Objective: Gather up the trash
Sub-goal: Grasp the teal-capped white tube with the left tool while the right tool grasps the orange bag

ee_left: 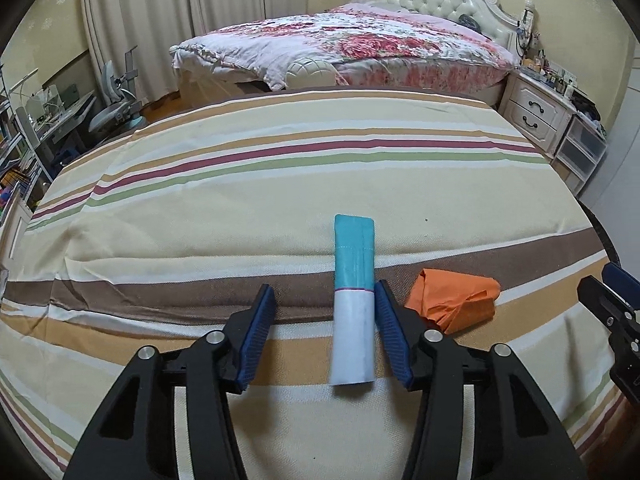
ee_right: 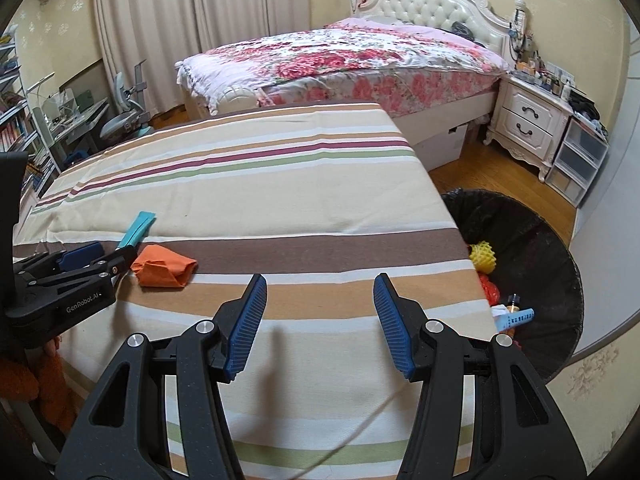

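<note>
A flattened teal and white tube (ee_left: 354, 300) lies on the striped tablecloth (ee_left: 240, 208). My left gripper (ee_left: 325, 292) is open around it; the tube's white end lies between the fingers, against the right finger (ee_left: 390, 332). A crumpled orange paper (ee_left: 454, 300) lies just right of that finger. In the right wrist view the tube (ee_right: 138, 230) and orange paper (ee_right: 164, 266) sit at the left, beside the left gripper (ee_right: 106, 254). My right gripper (ee_right: 320, 284) is open and empty over the cloth near the table's right edge.
A bin lined with a black bag (ee_right: 532, 240) stands on the floor right of the table, holding a yellow foam net (ee_right: 482, 256) and other trash. A bed (ee_right: 344, 60), nightstand (ee_right: 528, 120) and desk (ee_right: 76, 116) lie beyond.
</note>
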Demonstrator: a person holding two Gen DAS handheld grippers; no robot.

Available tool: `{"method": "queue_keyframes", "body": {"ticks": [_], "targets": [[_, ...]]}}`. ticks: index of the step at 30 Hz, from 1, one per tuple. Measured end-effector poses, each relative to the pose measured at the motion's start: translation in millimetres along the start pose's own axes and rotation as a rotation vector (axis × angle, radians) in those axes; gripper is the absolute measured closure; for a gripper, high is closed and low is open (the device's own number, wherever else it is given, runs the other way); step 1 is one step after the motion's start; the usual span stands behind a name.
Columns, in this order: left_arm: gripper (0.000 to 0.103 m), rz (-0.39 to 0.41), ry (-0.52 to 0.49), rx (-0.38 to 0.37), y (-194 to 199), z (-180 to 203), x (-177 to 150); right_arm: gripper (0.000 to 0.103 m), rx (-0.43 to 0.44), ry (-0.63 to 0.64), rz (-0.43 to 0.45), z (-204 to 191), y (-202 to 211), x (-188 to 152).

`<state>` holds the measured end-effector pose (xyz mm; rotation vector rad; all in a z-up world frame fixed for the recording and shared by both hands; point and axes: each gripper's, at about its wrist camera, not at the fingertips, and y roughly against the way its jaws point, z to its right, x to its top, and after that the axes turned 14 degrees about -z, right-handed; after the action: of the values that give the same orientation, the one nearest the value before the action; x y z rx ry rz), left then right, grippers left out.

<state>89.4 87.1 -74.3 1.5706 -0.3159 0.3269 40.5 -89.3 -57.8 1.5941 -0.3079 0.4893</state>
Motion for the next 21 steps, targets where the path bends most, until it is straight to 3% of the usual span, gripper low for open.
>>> {"method": "queue_keyframes", "body": {"ticks": [6, 11, 13, 21], "targets": [[0.083, 0.012, -0.022, -0.016, 2.3, -1.2, -2.1, 0.049, 0.02, 0.055, -0.011, -24.0, -3.6, -0.1], [0.084, 0.006, 0.0, -0.063, 5.5, -13.2, -5.2, 0.048, 0.037, 0.106, -0.01, -43.4, -1.4, -0.4], [0.084, 0.007, 0.009, -0.061, 7.4, -18.1, -7.1, 0.04, 0.046, 0.119, -0.006, -48.9, 0.0, 1.0], [0.084, 0.043, 0.035, -0.027, 19.7, -35.1, -14.8, 0.038, 0.084, 0.183, -0.028, -76.3, -7.1, 7.1]]}}
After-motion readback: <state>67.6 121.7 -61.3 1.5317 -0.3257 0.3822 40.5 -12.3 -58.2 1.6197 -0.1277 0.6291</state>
